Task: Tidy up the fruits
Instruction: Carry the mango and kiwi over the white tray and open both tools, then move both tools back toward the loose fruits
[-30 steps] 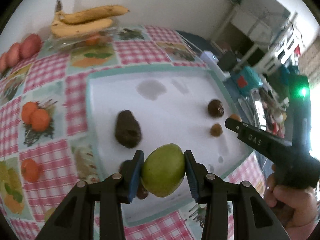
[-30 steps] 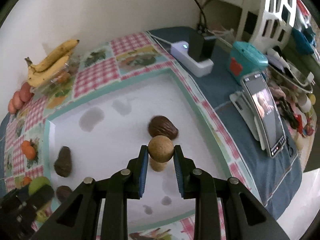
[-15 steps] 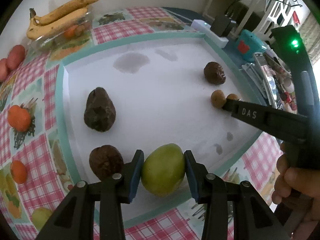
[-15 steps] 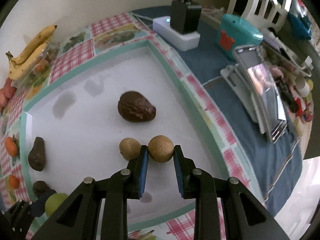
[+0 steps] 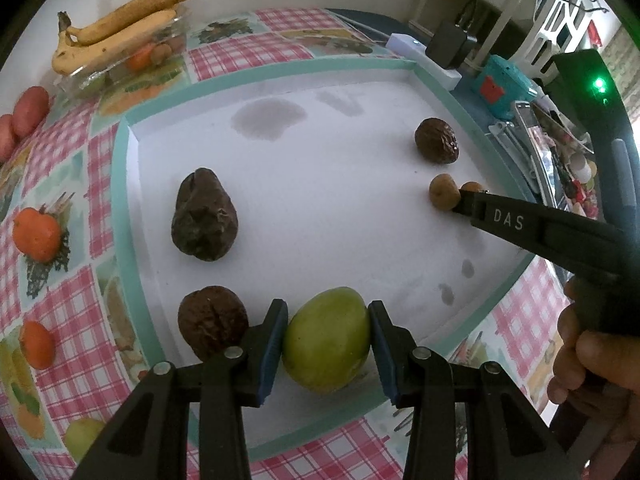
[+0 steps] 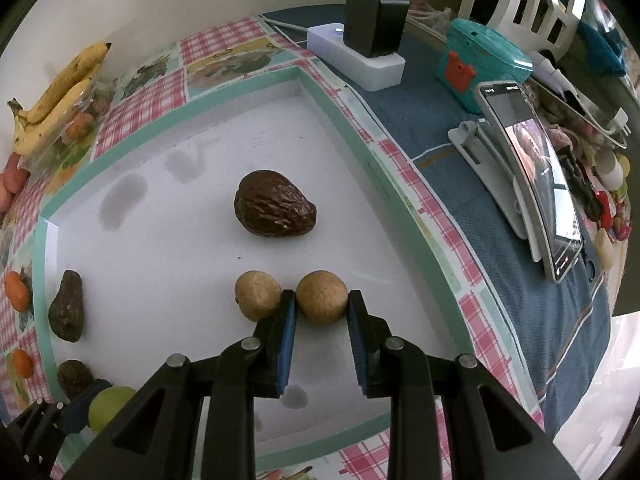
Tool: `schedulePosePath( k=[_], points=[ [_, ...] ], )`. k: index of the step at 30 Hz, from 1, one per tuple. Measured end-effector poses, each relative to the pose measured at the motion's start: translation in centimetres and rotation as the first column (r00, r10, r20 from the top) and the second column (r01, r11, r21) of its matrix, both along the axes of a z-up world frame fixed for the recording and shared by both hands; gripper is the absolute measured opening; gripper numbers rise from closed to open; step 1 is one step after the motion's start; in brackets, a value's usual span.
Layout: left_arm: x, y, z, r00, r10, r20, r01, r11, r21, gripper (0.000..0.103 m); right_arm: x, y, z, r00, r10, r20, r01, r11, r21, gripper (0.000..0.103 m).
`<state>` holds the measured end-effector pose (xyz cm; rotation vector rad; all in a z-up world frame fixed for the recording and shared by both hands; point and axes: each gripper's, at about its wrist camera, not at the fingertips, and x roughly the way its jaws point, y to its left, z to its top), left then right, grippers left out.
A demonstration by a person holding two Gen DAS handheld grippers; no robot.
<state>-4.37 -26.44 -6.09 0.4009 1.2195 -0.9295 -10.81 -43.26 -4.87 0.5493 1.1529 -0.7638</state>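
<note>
My left gripper (image 5: 327, 346) is shut on a green round fruit (image 5: 326, 344) low over the near edge of the white tray (image 5: 320, 184), beside a dark wrinkled fruit (image 5: 212, 326). A dark avocado (image 5: 205, 220) lies further in. My right gripper (image 6: 321, 312) is shut on a small tan round fruit (image 6: 322, 297), down at the tray surface (image 6: 160, 240) next to a second tan fruit (image 6: 257, 295). A dark brown wrinkled fruit (image 6: 274, 209) lies just beyond them.
Bananas (image 5: 120, 24) on a clear container and red fruits (image 5: 24, 114) sit at the far left on the checked tablecloth. A power strip with charger (image 6: 370, 36), a teal box (image 6: 482, 64) and a phone on a stand (image 6: 532, 176) stand right of the tray.
Both grippers have come down toward the tray with their fruits. The right one has brought its tan fruit down beside the other tan fruit; the left one now sits beside the dark wrinkled fruit.
</note>
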Motion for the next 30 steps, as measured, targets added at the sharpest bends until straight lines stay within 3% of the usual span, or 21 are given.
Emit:
schedulePosePath(
  k=[3,5,12,15,17,19,22,30],
  points=[
    [0.0,0.1,0.1,1.0,-0.012,-0.005,0.012,1.0,0.006,0.047,0.0,-0.2,-0.1,1.0,-0.008,-0.003,0.008,1.0,-0.003,0.032],
    [0.0,0.1,0.3,1.0,-0.019,-0.01,0.019,1.0,0.001,0.049,-0.2,-0.3,-0.1,1.0,-0.02,-0.006,0.02,1.0,-0.01,0.04],
    [0.4,0.8,2.3,1.0,-0.023,-0.007,0.023,0.999,-0.049,0.058,-0.7,-0.8,-0.5,0.999,-0.034,0.008,0.034,0.999,-0.009,0.045],
    [0.5,1.2,3.0,1.0,-0.018,0.012,0.019,0.999,-0.051,0.062,-0.9,-0.8,-0.4,0.999,-0.039,0.01,0.039,0.999,-0.022,0.059],
    [0.6,1.5,3.5,1.0,-0.01,0.021,0.011,0.999,-0.053,0.062,-0.9,-0.7,0.1,0.999,-0.038,0.018,0.039,0.999,-0.038,0.063],
    [1.0,2.1,4.0,1.0,0.009,0.018,-0.008,0.998,-0.063,0.066,-0.8,-0.5,0.7,0.999,-0.032,0.031,0.034,0.998,-0.055,0.064],
    [1.6,2.8,4.6,0.999,0.041,0.015,-0.04,0.997,-0.072,0.068,-0.6,0.0,1.4,0.999,-0.02,0.037,0.023,0.997,-0.076,0.076],
    [5.2,7.0,6.0,0.978,0.208,0.03,-0.204,0.975,-0.085,0.073,0.5,2.0,2.6,0.998,0.037,0.051,-0.032,0.994,-0.106,0.076]
  ],
)
